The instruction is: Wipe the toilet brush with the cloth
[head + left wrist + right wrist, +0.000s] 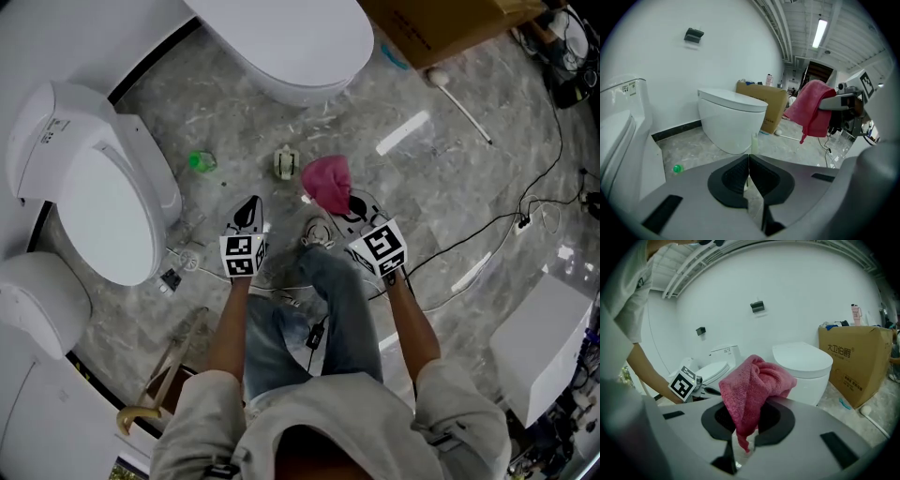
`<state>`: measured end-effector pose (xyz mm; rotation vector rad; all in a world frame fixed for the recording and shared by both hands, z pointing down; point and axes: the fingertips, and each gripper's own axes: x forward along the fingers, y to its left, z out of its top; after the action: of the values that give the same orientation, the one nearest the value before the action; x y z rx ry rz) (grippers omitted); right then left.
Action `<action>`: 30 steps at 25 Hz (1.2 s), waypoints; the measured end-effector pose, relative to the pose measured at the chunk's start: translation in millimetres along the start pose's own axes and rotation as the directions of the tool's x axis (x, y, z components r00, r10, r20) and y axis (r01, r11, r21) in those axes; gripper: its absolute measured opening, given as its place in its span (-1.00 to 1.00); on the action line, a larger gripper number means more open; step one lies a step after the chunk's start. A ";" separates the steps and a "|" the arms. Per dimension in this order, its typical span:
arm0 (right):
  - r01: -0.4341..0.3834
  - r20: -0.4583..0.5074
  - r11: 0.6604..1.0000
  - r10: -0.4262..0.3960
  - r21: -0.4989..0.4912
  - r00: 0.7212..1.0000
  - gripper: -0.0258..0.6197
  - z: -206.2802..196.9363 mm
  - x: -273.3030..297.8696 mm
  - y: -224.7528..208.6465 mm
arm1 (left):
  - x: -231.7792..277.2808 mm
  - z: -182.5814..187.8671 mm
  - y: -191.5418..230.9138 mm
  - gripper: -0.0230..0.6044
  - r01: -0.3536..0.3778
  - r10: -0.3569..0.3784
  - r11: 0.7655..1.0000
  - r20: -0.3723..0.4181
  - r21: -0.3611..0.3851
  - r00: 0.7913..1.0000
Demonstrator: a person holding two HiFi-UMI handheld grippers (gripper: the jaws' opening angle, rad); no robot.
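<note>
The white toilet brush (pixel 438 78) lies on the marble floor by a cardboard box, its long handle pointing right and toward me; it also shows as the toilet brush (pixel 866 409) in the right gripper view. My right gripper (pixel 356 212) is shut on a pink cloth (pixel 326 182), and that cloth (pixel 752 385) bunches up above the jaws. The left gripper (pixel 249 208) hovers beside it over the floor, jaws shut with nothing between them. From the left gripper (pixel 749 161) I see the cloth (pixel 813 105) hanging at the right. Both grippers are well short of the brush.
A toilet (pixel 103 202) with its lid raised stands at left, and another toilet (pixel 291 47) is ahead. The cardboard box (pixel 441 28) sits at the top right. A green ball (pixel 202 161), a small whitish object (pixel 284 161) and cables (pixel 487 230) lie on the floor.
</note>
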<state>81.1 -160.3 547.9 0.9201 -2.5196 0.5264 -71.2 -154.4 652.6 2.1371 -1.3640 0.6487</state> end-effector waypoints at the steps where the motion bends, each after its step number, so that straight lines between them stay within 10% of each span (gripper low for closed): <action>1: -0.002 0.008 1.000 0.002 -0.009 1.000 -0.70 -6.2 4.1 -2.9 | 8.6 -6.0 2.2 -0.86 0.003 -0.003 1.000 0.012 0.004 1.000; 20: -0.035 0.116 0.993 0.049 -0.116 0.992 -0.70 -149.8 106.3 -33.2 | 164.2 -97.7 38.6 -0.86 0.053 -0.082 0.990 0.236 0.130 0.968; 30: -0.254 0.226 0.948 0.294 -0.191 0.929 -0.70 -89.5 83.1 15.1 | 150.9 -78.5 46.8 -0.86 0.062 -0.111 0.982 0.285 0.177 0.952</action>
<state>34.3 -150.2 661.4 0.6094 -2.8958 0.2969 -66.2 -221.2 815.8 2.4926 -1.3973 0.4338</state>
